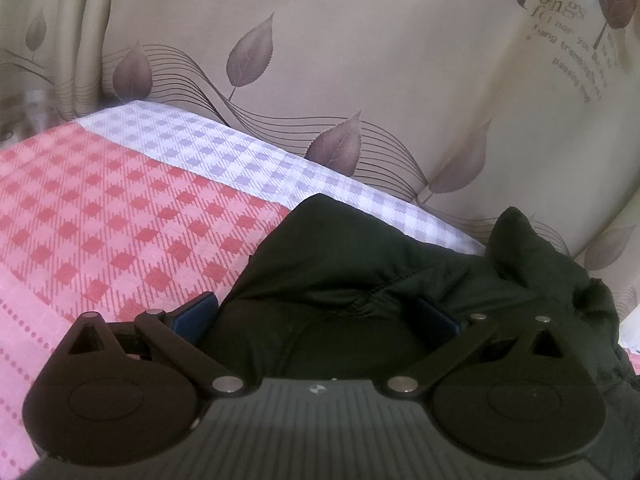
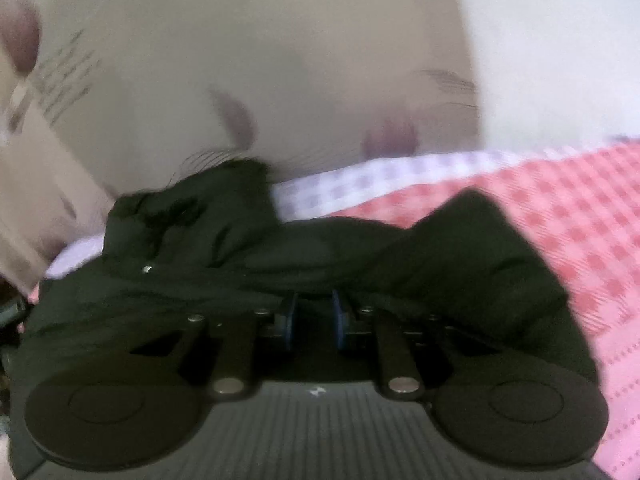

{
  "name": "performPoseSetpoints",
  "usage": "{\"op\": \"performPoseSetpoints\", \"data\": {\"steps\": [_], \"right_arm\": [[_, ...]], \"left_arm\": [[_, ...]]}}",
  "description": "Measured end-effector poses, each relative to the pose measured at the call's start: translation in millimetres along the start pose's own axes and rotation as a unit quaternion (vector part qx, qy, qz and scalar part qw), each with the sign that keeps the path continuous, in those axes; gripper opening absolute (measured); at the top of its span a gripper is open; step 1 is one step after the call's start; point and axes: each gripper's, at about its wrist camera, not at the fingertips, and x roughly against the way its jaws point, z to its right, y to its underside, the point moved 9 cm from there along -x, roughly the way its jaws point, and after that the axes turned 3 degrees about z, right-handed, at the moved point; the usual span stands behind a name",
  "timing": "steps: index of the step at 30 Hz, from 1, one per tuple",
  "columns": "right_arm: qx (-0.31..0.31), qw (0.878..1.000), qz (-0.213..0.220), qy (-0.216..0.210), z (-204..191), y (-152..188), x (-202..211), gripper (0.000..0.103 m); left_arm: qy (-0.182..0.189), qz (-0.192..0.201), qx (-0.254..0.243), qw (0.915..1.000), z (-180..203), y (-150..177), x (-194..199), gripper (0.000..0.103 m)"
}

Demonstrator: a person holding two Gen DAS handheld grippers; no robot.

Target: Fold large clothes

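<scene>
Dark garment (image 1: 360,264) — black or very deep green, padded-looking, with visible stitched seams — lies bunched on a checked cover (image 1: 120,216). Whether a bed or a table is under that cover cannot be told. The cover is pink-and-red gingham over most of its spread, with a band of pale lilac-and-white check (image 1: 240,152) along the far edge, beyond the garment. Dotted pink lines run along the nearer part of the cover.

Behind the garment hangs a beige curtain (image 1: 360,60) printed with brown-mauve leaves, thin wavy lines and some dark lettering at its upper right; it falls in soft vertical folds and closes off the whole background. To the right of the garment in the right wrist view, a plain pale stretch (image 2: 540,40) stands beside the curtain; it is too blurred to name.

Left gripper (image 1: 320,320): jaws spread wide, blue pads (image 1: 192,316) apart, a mound of the garment swelling between them; the pads do not visibly press it.

Right gripper (image 2: 314,320): jaws drawn nearly together, blue pads a narrow gap apart, sunk into the garment's near edge — cloth appears pinched between them, though the view is motion-blurred. The garment stretches away from this gripper toward the lilac band, with a small bright snap or stud (image 2: 147,268) on its left part.
</scene>
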Motion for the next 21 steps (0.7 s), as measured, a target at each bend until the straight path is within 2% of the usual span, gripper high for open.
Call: {"op": "performPoseSetpoints", "data": {"steps": [7,13,18,21], "right_arm": [[-0.003,1.000,0.019,0.010,30,4,11,0.016],[0.032,0.998,0.034,0.047,29,8,3,0.016],[0.006,0.999,0.033,0.026,35,8,2,0.016],[0.012,0.999,0.038,0.028,32,7,6,0.016]], "left_arm": [[0.002,0.000,0.000,1.0000,0,0,0,0.103],[0.002,0.000,0.000,1.0000,0,0,0,0.103],[0.000,0.000,0.000,1.0000,0,1,0,0.103],[-0.002,-0.005,-0.002,1.0000,-1,1,2,0.103]]}}
